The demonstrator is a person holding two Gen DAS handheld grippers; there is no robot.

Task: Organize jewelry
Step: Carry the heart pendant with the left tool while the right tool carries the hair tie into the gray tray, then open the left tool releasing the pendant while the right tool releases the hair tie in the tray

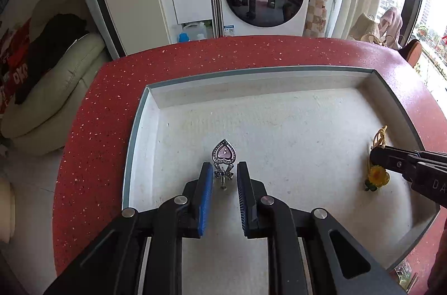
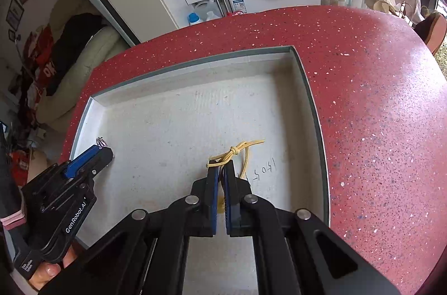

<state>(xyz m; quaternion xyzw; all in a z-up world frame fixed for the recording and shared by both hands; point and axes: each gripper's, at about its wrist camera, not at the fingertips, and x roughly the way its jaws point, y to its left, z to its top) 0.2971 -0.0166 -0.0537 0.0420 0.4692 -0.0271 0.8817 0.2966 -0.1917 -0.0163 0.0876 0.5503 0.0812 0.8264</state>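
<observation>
Over the white tray [image 1: 145, 127], my left gripper [image 1: 223, 169] brackets the heart pendant [image 1: 224, 155] between part-open jaws — its long axis running straight ahead, grip uncertain — while my right gripper [image 2: 220, 169], clamped on the yellow cord [image 2: 237, 151], dangles the sunflower charm [image 1: 377, 177] well apart.

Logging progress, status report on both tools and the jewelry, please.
Left tool shut on heart ring, over the tray. Right tool shut on yellow cord, sunflower charm dangling. Nothing in the way.
</observation>
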